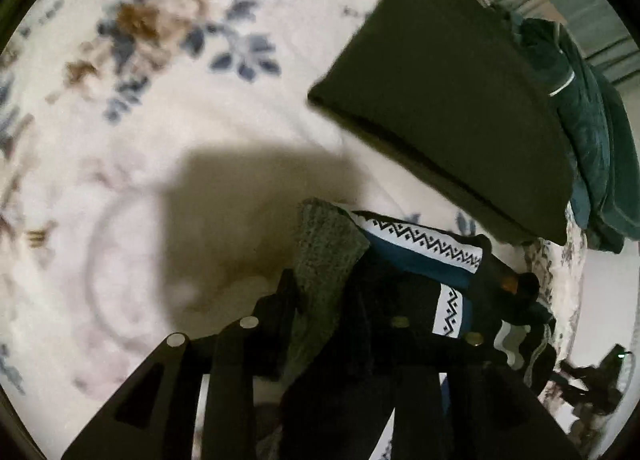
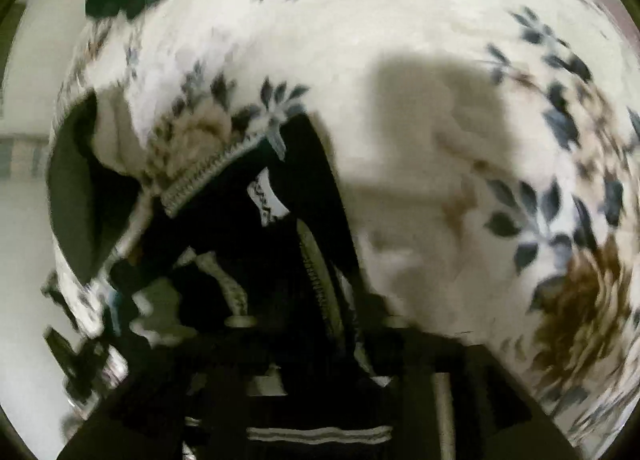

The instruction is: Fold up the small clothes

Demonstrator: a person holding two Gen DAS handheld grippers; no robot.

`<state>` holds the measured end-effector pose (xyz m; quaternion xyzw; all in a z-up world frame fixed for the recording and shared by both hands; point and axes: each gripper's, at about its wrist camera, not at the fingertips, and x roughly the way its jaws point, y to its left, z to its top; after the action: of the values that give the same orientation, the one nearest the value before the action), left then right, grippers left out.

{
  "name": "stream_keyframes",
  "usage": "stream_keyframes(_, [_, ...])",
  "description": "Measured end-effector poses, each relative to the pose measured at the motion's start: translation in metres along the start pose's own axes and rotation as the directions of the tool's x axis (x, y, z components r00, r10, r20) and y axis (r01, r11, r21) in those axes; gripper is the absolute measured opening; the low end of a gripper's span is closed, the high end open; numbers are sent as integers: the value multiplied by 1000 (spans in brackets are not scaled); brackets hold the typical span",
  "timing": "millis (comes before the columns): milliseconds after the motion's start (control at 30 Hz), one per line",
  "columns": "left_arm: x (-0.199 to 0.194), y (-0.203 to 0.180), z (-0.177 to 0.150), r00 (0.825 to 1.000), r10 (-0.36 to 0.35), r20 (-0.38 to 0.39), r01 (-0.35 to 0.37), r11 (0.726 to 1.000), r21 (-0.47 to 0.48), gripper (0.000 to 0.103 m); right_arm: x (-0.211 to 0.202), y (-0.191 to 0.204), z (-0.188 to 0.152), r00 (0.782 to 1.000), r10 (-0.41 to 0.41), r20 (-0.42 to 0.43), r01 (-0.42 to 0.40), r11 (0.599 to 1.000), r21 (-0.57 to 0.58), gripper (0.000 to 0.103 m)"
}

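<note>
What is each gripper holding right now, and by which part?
A dark zigzag-banded garment lies within the left gripper by its grey ribbed edge, and within the right gripper; whether either clamps it cannot be told.

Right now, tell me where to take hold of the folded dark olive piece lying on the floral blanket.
Grip the folded olive piece at its near corner, coming in low from the open blanket side. That corner juts free over bare blanket, while the far edge sits against the teal clothes pile.

Both wrist cameras look steeply down, close over the floral blanket (image 1: 180, 139); both show the dark garment (image 2: 304, 219).
</note>
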<state>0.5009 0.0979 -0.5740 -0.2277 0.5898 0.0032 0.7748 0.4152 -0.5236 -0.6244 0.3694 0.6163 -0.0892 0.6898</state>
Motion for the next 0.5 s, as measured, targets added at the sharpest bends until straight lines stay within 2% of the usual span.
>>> stream_keyframes(33, [-10, -2, -3, 1000, 7, 23, -7, 1000, 12, 28, -7, -1, -6, 1000, 25, 14, -25, 1000, 14, 46])
stream_keyframes(100, [-26, -4, -11, 999, 5, 46, -7, 999, 31, 55, -15, -4, -19, 998, 61, 19, -62, 997, 42, 46])
stream_keyframes(133, [-32, -4, -16, 999, -5, 51, 4, 999, 34, 73, -14, -7, -27, 997, 78, 3, -78, 995, 61, 46])
stream_keyframes(233, [-38, -1, -36, 999, -34, 39, 34, 999, 20, 75, 5, -14, -40, 996, 71, -60, -65, 993, 102, 46])
stream_keyframes(333, [-29, -1, -54, 1000, -21, 2, 21, 1000, 17, 75, 25, -20, -45, 992, 91, -89, -77, 985, 157, 43])
stream_keyframes(367, [-23, 0, -61, 1000, -9, -20, 10, 1000, 25, 75, 25, -20, -48, 993, 93, -67, -81, 983, 165, 14])
stream_keyframes(400, [-19, 0, -65, 999, 0, -33, 1, 1000, 31, 75, 21, -18, -49, 995, 85, -46, -76, 983, 165, 0])
stream_keyframes(500, [-12, 4, -73, 999, 19, -49, -17, 999, 43, 75, 1, -15, -44, 1000, 18, 22, -21, 989, 144, 0])
